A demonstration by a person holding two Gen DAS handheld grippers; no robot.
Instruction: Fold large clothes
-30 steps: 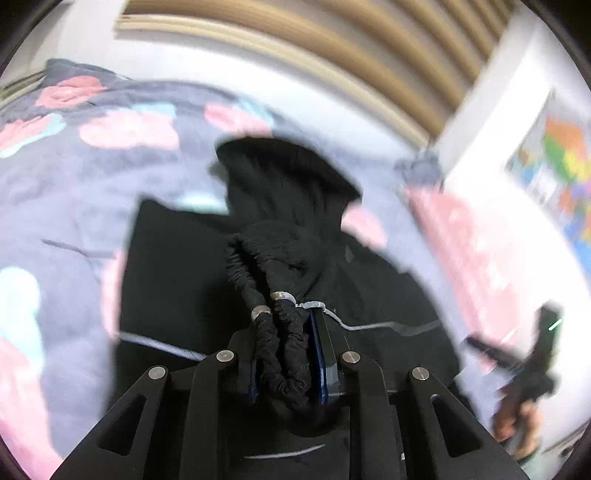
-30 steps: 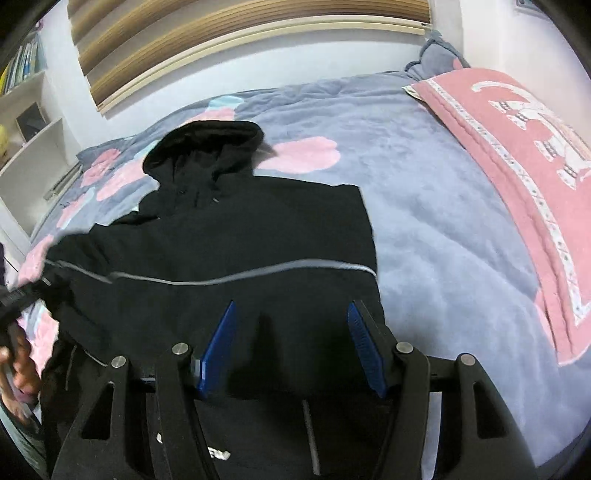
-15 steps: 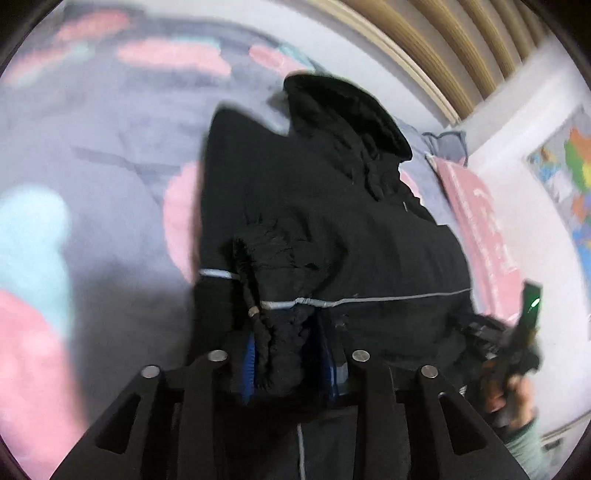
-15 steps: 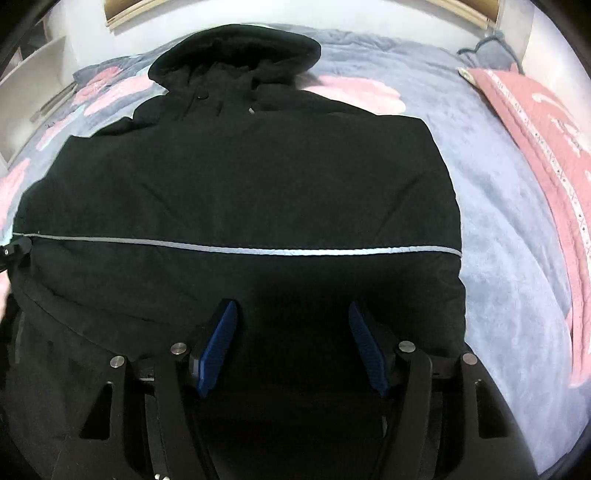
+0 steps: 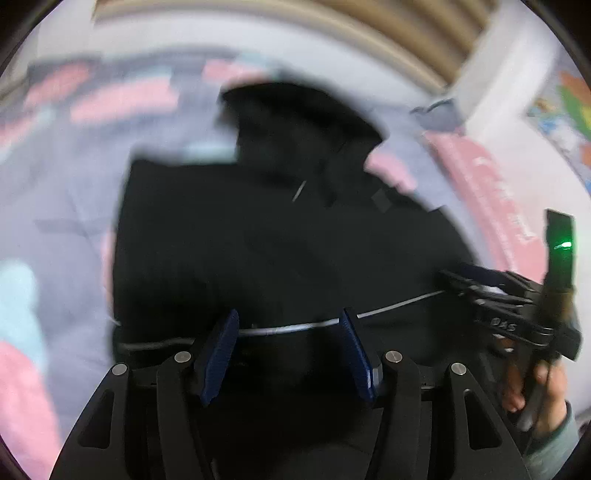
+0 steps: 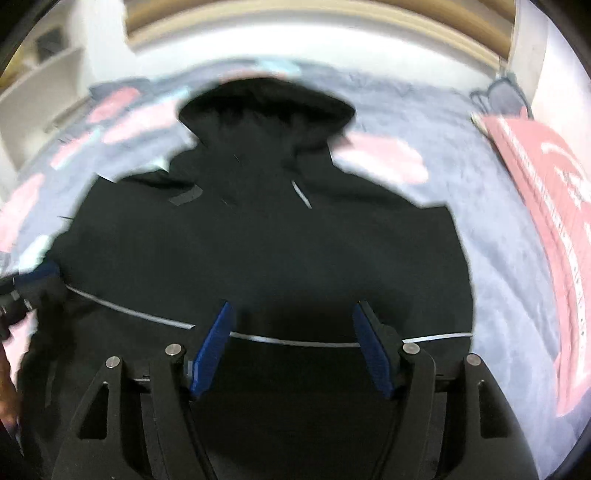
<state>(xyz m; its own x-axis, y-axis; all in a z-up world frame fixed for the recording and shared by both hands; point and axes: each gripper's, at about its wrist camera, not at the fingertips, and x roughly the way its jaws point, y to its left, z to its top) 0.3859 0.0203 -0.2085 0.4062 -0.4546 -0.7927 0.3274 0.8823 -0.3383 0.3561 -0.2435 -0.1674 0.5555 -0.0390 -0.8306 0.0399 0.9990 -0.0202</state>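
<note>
A black hooded jacket [image 5: 277, 229] lies spread flat on the bed, hood [image 6: 266, 107] at the far end. A thin grey reflective stripe [image 6: 295, 339] crosses its body. My left gripper [image 5: 288, 314] hovers low over the jacket's near left part, its jaws opening, with only the flat cloth and stripe showing between the blue pads [image 5: 218, 350]. My right gripper [image 6: 292, 304] hangs over the jacket's near right part, jaws wide and still opening, gripping nothing. The right gripper [image 5: 458, 277] also shows at the edge of the left wrist view, held by a hand [image 5: 543, 387].
The bed cover [image 6: 498, 240] is grey with pink and pale blue flowers. A pink blanket [image 6: 546, 206] lies along the right side. A wooden slatted headboard [image 6: 332, 22] stands at the far end, and white shelves [image 6: 37, 74] at far left.
The left gripper has let go of the bunched black sleeve it held; its jaws have spread and it has sunk toward the jacket. The right gripper has moved across the jacket.
</note>
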